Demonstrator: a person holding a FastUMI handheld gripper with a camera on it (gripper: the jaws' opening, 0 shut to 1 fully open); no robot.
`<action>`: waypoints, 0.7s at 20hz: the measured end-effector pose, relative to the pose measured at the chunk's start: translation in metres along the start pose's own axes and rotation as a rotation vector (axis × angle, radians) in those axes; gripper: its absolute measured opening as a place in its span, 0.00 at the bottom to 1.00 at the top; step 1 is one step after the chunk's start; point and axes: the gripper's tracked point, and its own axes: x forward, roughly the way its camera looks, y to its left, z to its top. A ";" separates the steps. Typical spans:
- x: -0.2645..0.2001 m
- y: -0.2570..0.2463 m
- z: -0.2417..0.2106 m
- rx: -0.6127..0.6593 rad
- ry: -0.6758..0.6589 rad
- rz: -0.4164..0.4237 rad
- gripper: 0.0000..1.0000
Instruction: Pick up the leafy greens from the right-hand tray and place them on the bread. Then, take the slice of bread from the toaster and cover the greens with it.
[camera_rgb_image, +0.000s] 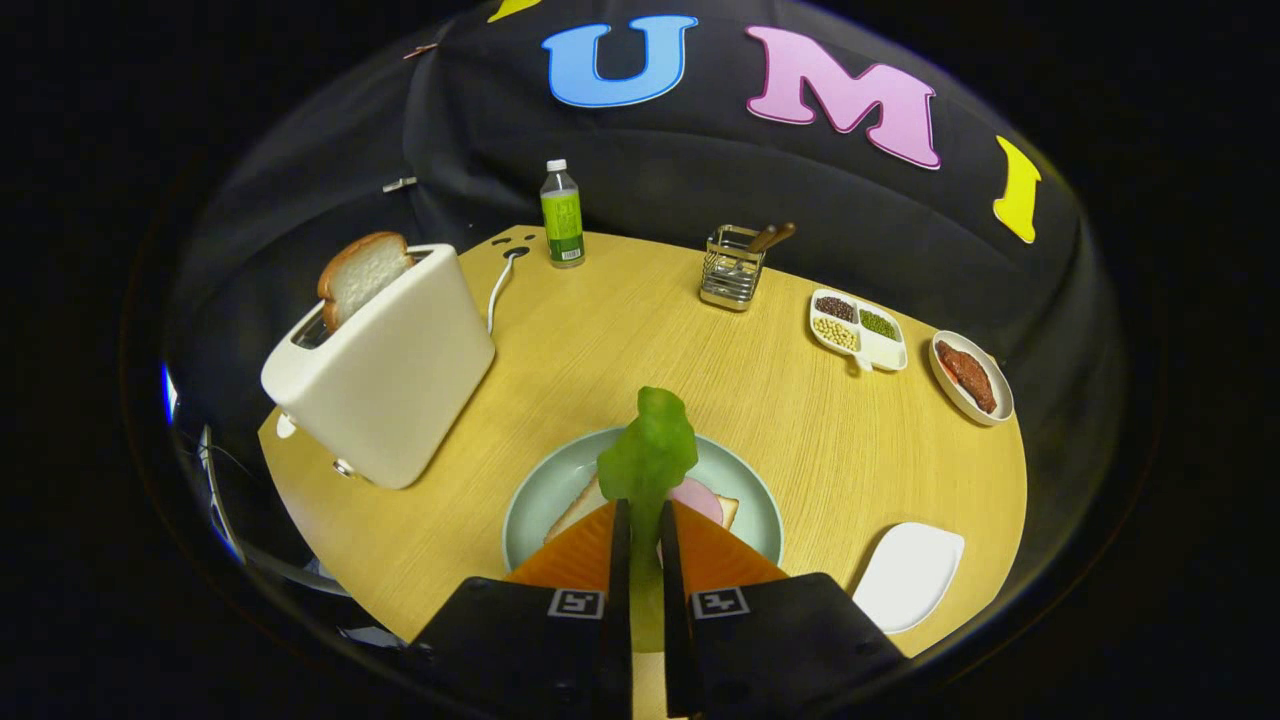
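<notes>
A leaf of greens (648, 455) is pinched between the two fingers of the hand-held gripper (645, 520), which are drawn narrow on its stem, the leaf standing up just ahead of the tips and over a pale green plate (530, 500) on the near part of the round wooden surface (640, 330). On that plate, under the fingers, lies a slice of bread (578, 508) topped with what looks like a pink round of ham (700, 497). The first step appears to be in hand: the greens are lifted and carried, not yet laid down. The next move likely calls for lowering the leaf onto the bread and parting the fingers. To the left, a white toaster (385, 365) holds the second slice (362, 272) upright in its slot. To the near right sits a white tray (908, 575); farther off stand a bottle (562, 215) and a wire holder (732, 266).
</notes>
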 end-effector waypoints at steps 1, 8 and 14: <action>0.003 -0.001 0.000 -0.011 -0.002 -0.010 0.20; 0.012 -0.002 0.004 0.013 -0.013 -0.037 0.69; -0.004 0.013 0.012 0.014 -0.052 0.000 0.98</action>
